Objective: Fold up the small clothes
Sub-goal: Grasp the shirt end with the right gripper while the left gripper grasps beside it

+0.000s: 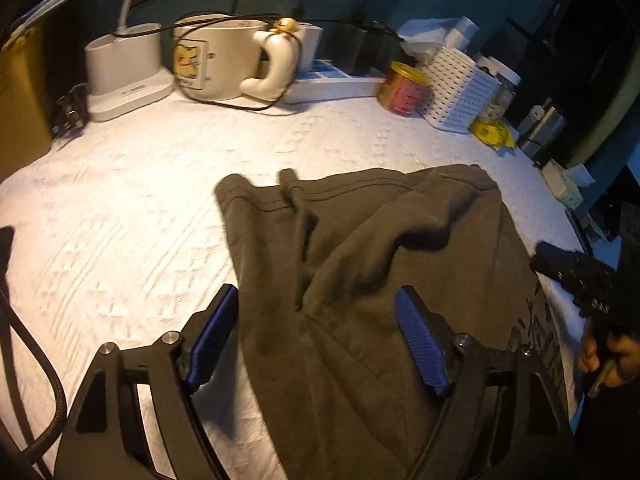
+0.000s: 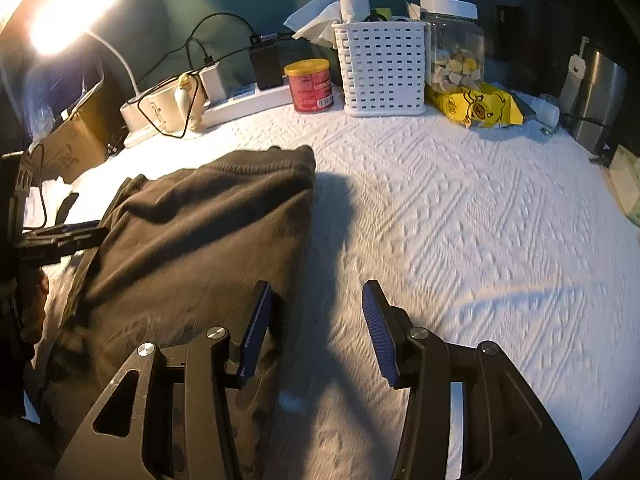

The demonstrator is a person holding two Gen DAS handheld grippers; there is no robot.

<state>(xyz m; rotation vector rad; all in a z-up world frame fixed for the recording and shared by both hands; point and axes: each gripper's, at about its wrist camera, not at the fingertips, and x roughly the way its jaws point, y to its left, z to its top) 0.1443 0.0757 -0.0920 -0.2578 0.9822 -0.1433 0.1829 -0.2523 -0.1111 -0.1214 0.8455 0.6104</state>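
Both jaws spread, dark garment rumpled on the surface

Left hand-held gripper (image 1: 316, 336) stands wide over the dark garment (image 1: 360, 248), gripping nothing; right hand-held gripper (image 2: 316, 332) gapes empty at its edge, over the white surface (image 2: 480, 220). Beyond, raised folds could bunch if pinched carelessly; farther back, the red can (image 2: 310, 86) risks a knock.

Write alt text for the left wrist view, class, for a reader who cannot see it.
A dark olive garment lies rumpled on a white textured cloth, with the left gripper open over its near part, blue pads apart and not pressing it. Behind stand a cream mug, a red tin and a white basket.
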